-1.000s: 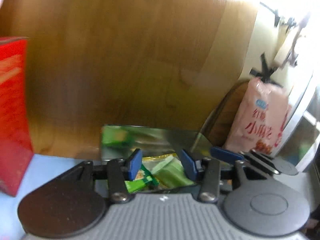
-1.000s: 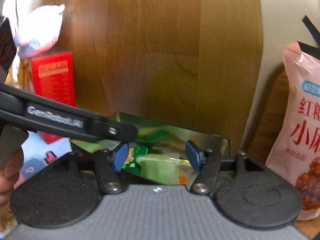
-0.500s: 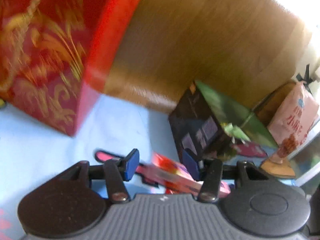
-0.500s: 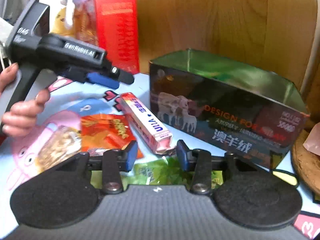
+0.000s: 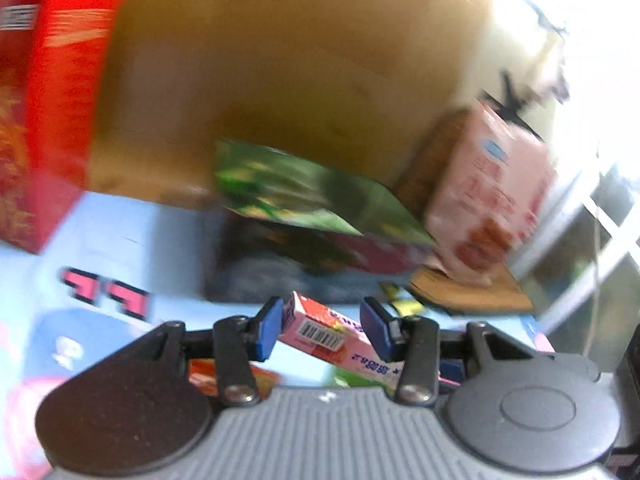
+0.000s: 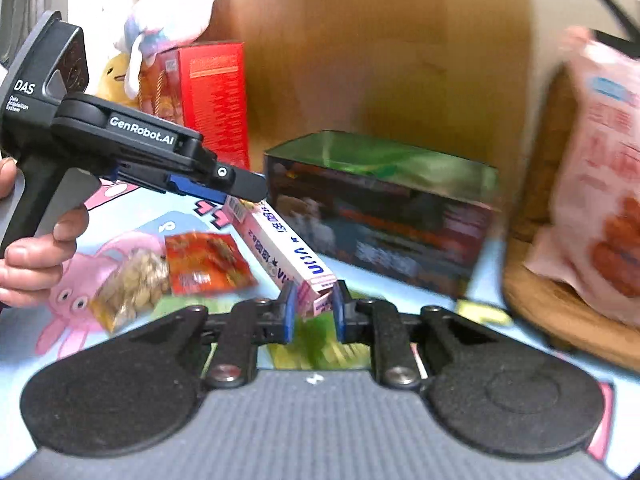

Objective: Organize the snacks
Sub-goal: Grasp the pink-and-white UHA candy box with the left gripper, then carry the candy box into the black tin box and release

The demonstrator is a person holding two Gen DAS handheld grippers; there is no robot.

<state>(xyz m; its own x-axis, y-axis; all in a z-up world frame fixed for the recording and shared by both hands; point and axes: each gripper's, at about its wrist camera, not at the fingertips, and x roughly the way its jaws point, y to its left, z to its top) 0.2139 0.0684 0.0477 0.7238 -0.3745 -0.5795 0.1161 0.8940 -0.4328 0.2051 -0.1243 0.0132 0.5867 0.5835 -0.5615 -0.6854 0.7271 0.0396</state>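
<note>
A long pink candy box (image 6: pixel 288 256) lies slanted on the blue cartoon mat (image 6: pixel 132 216), in front of a dark open tin (image 6: pixel 380 220). My right gripper (image 6: pixel 313 312) is at the box's near end. Its jaws are closing and both blue pads touch the box's sides. My left gripper (image 6: pixel 244 194), held in a person's hand (image 6: pixel 36 268), reaches over the far, barcode end. In the left wrist view that end (image 5: pixel 320 332) sits between the left gripper's (image 5: pixel 320 334) spread pads, touching only the left one. The tin (image 5: pixel 304 248) stands just beyond.
A red snack packet (image 6: pixel 204 260), a nut packet (image 6: pixel 132 288) and a green packet (image 6: pixel 316 348) lie on the mat. At the back left stands a tall red box (image 6: pixel 216 96) under a plush toy (image 6: pixel 168 12). On the right, a pink snack bag (image 6: pixel 600 200) rests on a wooden board (image 6: pixel 560 312).
Both grippers drew back from above the tin to the mat. The right jaws narrowed onto the pink box's near end. The left gripper came down over its far end.
</note>
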